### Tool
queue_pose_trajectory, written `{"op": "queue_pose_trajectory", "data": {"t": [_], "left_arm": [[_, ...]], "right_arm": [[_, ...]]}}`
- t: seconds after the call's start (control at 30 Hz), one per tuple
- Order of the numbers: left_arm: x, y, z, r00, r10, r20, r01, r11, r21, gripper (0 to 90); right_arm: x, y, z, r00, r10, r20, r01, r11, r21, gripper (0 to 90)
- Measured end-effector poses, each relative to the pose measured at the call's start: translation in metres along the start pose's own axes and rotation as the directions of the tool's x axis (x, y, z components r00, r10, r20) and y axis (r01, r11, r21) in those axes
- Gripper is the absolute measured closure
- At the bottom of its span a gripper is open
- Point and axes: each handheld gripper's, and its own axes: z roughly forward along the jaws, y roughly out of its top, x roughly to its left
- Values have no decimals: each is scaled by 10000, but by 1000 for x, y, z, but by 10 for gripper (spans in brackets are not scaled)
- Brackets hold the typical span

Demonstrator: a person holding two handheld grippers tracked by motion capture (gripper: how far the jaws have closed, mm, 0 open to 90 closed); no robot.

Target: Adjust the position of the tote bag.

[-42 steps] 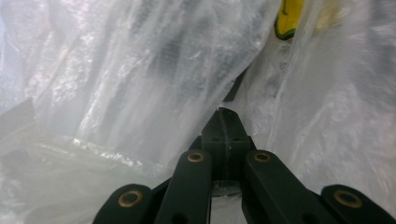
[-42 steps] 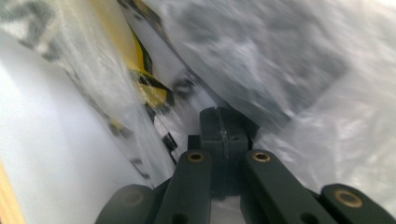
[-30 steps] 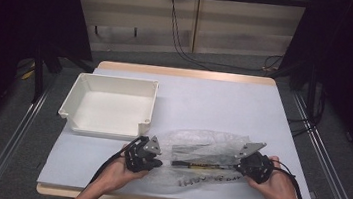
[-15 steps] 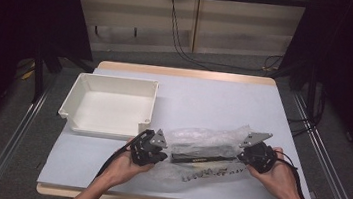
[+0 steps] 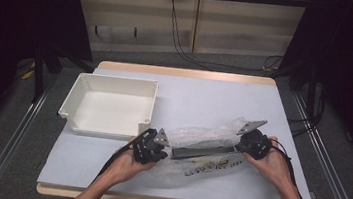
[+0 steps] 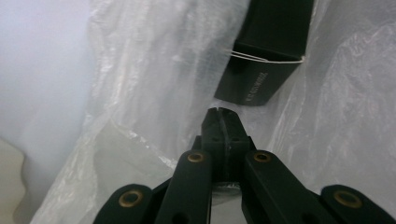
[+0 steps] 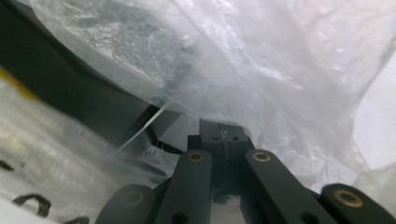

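At the bench's (image 5: 284,112) near edge we see the crinkled clear plastic bag (image 5: 200,135) holding a long black box (image 5: 203,152), left claw (image 5: 161,145) and right claw (image 5: 241,142) each clamped on its ends.

A lab recording bay: black curtains (image 5: 18,16) flank both frame sides, a pale grey-topped work table (image 5: 215,99) fills the centre, cables (image 5: 180,44) trail down plywood wall panels (image 5: 242,31) at the top.
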Motion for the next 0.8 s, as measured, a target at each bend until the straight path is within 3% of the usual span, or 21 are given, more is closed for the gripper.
{"op": "queue_pose_trajectory", "data": {"t": [0.07,0.13,0.17,0.2,0.27,0.3,0.47,0.57,0.7,0.8], "left_arm": [[0,-2,2,9998,-161,-110,162,9998,82,900],[-1,-3,2,9998,-56,-179,59,9998,176,900],[-2,-4,1,9998,-80,-185,83,9998,169,900],[-1,-5,0,9997,-123,-208,127,9998,171,900],[0,-7,-1,9997,-112,-228,117,9998,190,900],[1,-11,-2,9995,-280,-157,281,9996,101,900],[3,-20,-7,9991,-384,-160,385,9993,33,900],[4,-26,-10,9985,-513,-177,514,9987,32,900],[6,-29,-13,9985,-542,-115,543,9985,91,900],[7,-34,-17,9987,-452,-218,456,9988,151,900]], "right_arm": [[-1,1,2,10000,-2,35,2,10000,43,900],[-5,1,5,9998,156,146,-157,9998,91,900],[-8,0,9,9983,119,563,-144,9989,445,900],[-8,0,9,9983,119,563,-144,9989,445,900],[-11,-1,8,9969,556,560,-592,9962,644,900],[-12,-2,8,9968,572,550,-605,9963,613,900],[-12,-5,6,9941,718,808,-776,9945,710,900],[-10,-8,4,9959,493,763,-560,9945,884,900],[-3,-15,-4,9960,744,504,-790,9921,969,900],[4,-20,-8,9979,497,408,-537,9932,1033,900]]}}
